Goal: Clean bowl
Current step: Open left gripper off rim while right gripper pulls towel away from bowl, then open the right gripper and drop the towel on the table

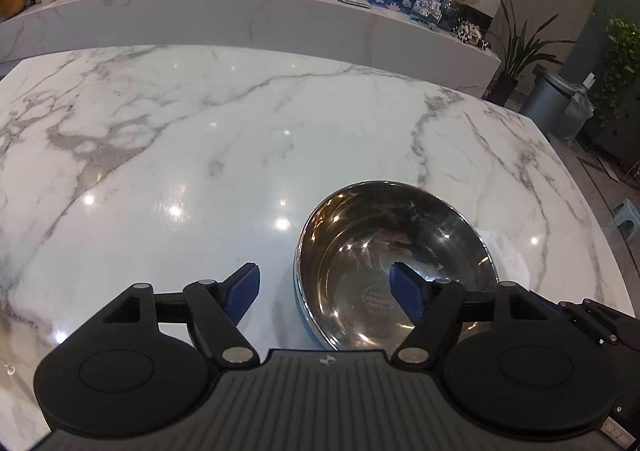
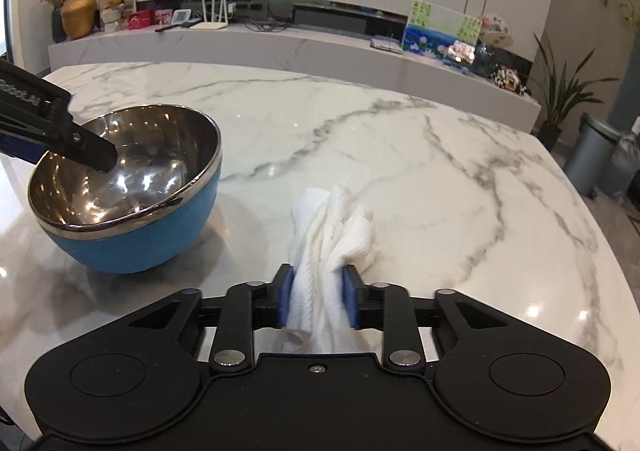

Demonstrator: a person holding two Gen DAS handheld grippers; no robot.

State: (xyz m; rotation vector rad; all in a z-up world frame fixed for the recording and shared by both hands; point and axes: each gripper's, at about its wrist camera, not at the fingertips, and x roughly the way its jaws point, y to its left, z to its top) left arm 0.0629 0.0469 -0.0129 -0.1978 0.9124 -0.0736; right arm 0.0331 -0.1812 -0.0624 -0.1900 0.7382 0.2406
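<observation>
A steel bowl (image 1: 396,263) with a blue outside (image 2: 132,227) stands on the white marble table (image 1: 200,155). My left gripper (image 1: 326,287) is open and straddles the bowl's near left rim, one finger (image 1: 406,293) inside the bowl and the other (image 1: 244,291) outside. In the right wrist view its finger (image 2: 86,149) reaches into the bowl from the left. My right gripper (image 2: 318,297) is shut on a crumpled white cloth (image 2: 334,227), held above the table (image 2: 440,179) to the right of the bowl.
A long marble sideboard (image 2: 280,47) with a router, pictures and ornaments runs behind the table. A grey bin (image 2: 596,155) and potted plants (image 2: 560,99) stand at the right. A small blue stool (image 1: 628,219) is on the floor past the table's right edge.
</observation>
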